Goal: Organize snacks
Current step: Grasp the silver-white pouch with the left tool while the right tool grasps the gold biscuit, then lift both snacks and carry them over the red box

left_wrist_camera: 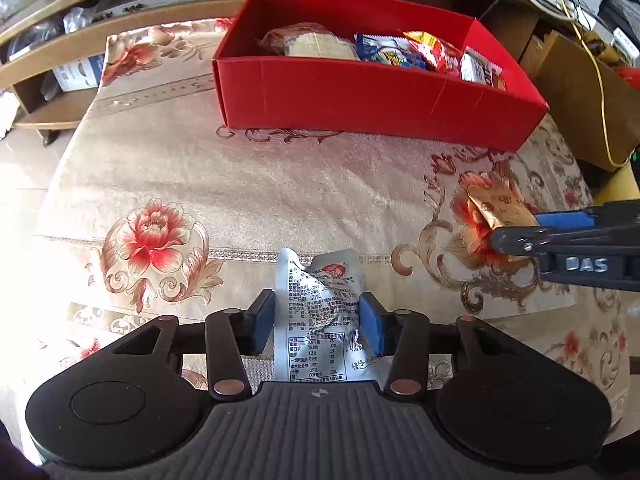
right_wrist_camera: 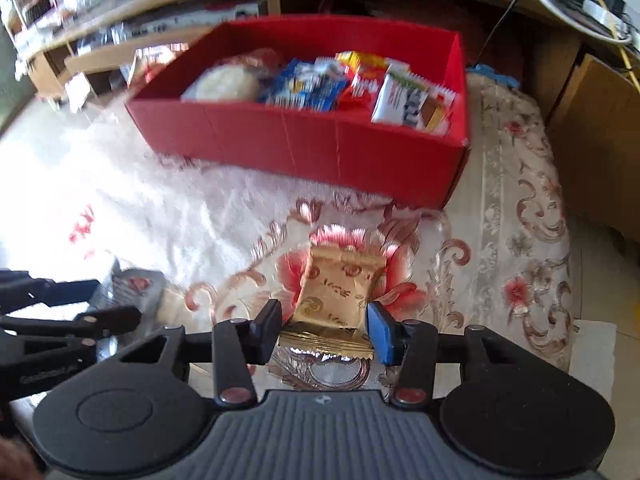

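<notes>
My left gripper is shut on a silver snack packet with printed text, which rests low over the floral cloth. To the right, my right gripper pinches a gold snack packet. The right wrist view shows that gold packet squeezed between the pads of my right gripper. At its left edge, my left gripper holds the silver packet. A red cardboard box stands beyond both grippers. This red box holds several wrapped snacks.
The floral tablecloth covers the table between the grippers and the box. Wooden shelves with clutter run along the back. A brown carton and a yellow cable stand at the right, past the table edge.
</notes>
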Demonstrator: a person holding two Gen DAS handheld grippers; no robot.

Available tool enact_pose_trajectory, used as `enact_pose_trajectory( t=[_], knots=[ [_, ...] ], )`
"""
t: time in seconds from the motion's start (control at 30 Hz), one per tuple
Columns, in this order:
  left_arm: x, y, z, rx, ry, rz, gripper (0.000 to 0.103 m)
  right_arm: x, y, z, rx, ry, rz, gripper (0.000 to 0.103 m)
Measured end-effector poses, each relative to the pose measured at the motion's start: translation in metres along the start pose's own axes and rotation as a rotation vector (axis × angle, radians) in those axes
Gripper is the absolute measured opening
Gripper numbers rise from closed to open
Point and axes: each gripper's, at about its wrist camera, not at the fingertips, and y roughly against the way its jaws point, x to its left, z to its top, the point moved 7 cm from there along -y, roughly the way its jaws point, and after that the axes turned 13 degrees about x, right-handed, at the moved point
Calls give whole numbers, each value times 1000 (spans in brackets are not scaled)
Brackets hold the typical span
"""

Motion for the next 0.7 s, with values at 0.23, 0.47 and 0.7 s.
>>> enact_pose_trajectory(
  t=[0.23, 0.47, 0.7],
  knots=[
    [-3, 7, 4, -20, 0, -33, 53, 2, 11, 4, -33, -11, 27, 45],
    [-3, 6, 7, -18, 17, -59, 53, 6, 16, 6, -52, -1, 35, 45],
    [-1, 18, 16, -56, 31, -78, 53, 9, 27, 10, -81, -4, 74, 38]
  ],
)
